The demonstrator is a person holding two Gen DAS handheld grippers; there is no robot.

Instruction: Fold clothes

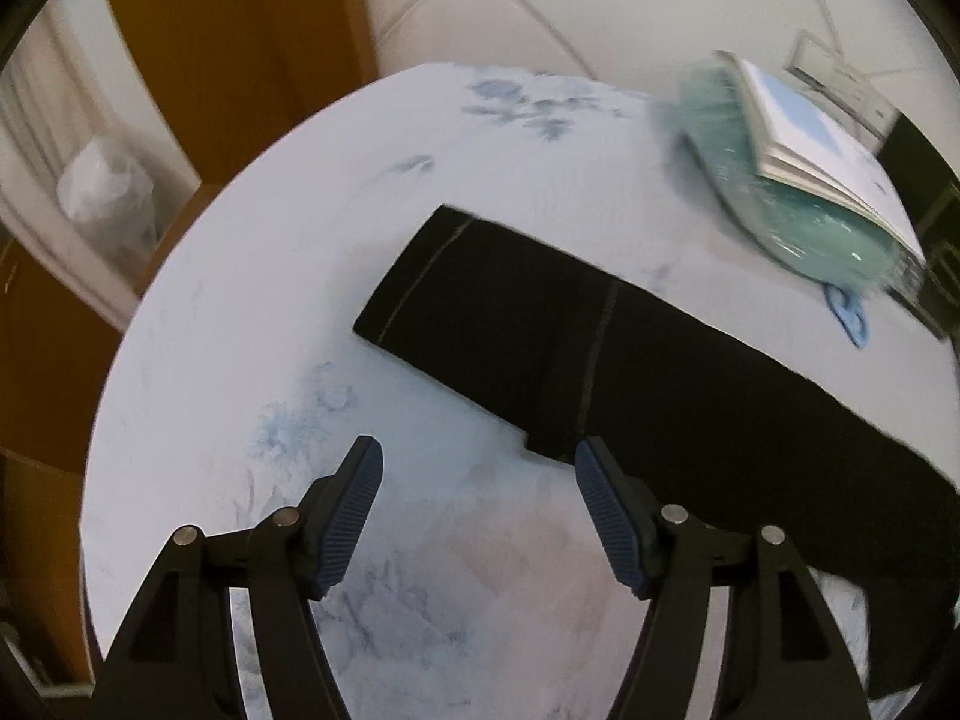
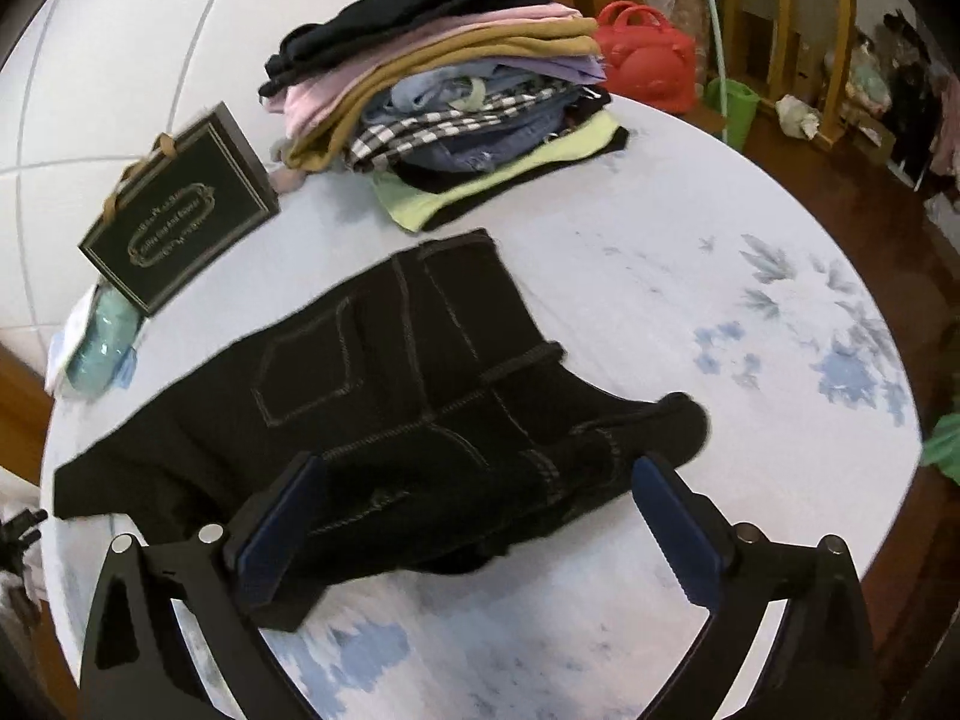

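Currently both sets of fingers are apart, holding nothing: left gripper (image 1: 477, 507) just off the leg edge, right gripper (image 2: 480, 516) over the bunched waist of the black jeans (image 2: 384, 372) lying across the surface (image 2: 690, 312). Risks: pinching one layer only, fold skews; dragging denim into the gift box (image 2: 180, 210).

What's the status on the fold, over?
Left gripper open, at trouser leg edge. Right gripper open over waist end. Black jeans flat on table, partly folded. Clothes stack and box behind, clear.
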